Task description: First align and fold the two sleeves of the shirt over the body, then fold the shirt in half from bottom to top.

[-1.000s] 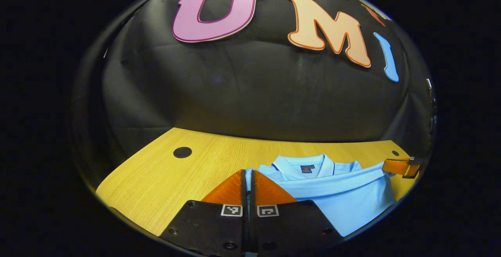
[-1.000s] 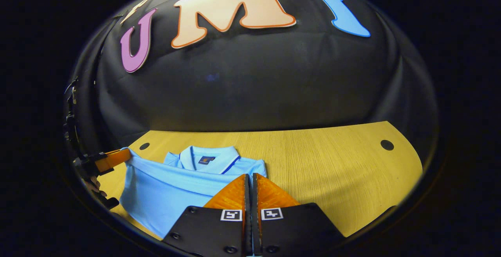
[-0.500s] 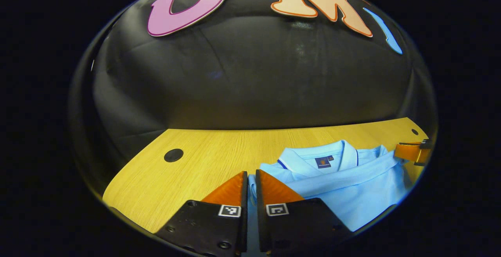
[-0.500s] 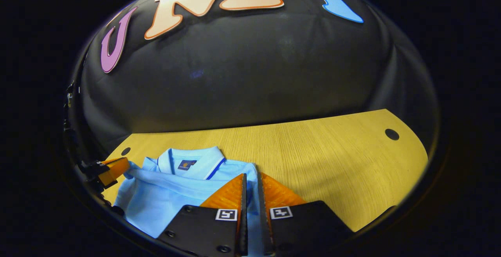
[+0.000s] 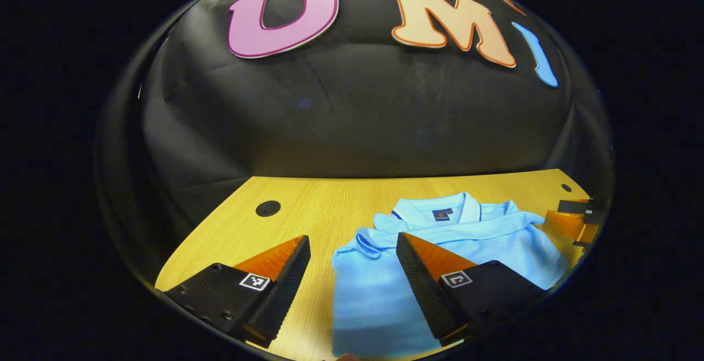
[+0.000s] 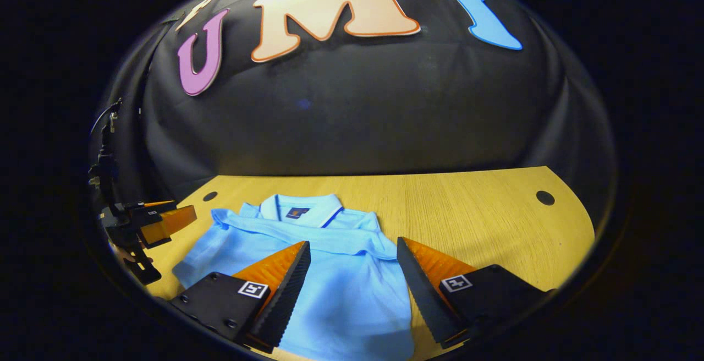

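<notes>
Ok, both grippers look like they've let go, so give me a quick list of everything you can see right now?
polo shirt: one, light blue, folded on the table, collar toward the booth wall.
collar label: one, dark, inside the collar.
table: one, light wood, under the shirt.
table holes: round and dark, near the table's far corners.
booth wall: one, black cloth, behind the table.
left gripper: one, jaws open over the shirt's edge.
right gripper: one, jaws open over the shirt.
</notes>
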Motion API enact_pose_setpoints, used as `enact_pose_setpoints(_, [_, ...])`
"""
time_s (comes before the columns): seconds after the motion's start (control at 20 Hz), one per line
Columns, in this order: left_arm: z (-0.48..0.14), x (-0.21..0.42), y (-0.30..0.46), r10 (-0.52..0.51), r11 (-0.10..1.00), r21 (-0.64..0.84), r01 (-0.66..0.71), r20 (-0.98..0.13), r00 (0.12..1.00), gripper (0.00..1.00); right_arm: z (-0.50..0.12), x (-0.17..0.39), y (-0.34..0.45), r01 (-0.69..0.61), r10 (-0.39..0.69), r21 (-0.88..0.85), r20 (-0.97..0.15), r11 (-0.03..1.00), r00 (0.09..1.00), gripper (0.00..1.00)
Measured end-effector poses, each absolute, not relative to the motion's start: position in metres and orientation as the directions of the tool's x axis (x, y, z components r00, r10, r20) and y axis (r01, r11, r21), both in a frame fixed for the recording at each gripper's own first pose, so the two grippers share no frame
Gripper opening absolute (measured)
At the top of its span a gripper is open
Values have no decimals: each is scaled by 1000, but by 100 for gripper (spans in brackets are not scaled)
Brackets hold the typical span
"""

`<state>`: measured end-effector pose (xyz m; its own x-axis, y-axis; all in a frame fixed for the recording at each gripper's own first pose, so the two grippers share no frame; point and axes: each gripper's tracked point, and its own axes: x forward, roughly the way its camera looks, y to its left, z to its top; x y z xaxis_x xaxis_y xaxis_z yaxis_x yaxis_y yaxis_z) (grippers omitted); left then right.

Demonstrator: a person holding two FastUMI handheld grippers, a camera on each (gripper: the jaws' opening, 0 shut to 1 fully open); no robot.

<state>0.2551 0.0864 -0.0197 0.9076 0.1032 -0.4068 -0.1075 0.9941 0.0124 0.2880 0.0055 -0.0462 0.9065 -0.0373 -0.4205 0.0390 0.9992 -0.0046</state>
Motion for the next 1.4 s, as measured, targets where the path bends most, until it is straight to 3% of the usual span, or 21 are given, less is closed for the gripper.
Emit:
enact_pose_setpoints(0.3, [4,171,66,39,999,4,-41,-354,934,96,-40,210,23,-40,38,2,-381,999,924,98])
enact_pose_setpoints(0.45, [2,130,51,15,1000,3,-15,-345,939,96,-34,172,26,-61,63,15,-350,998,935,94])
enact_pose_setpoints(0.65, [-11,88,33,-22,999,-37,10,-355,934,96,-21,132,24,-67,66,8,-281,998,957,98])
enact_pose_setpoints(1.4, [-17,39,19,14,998,-58,-38,-372,928,96,-20,74,19,-51,55,25,-211,998,976,98])
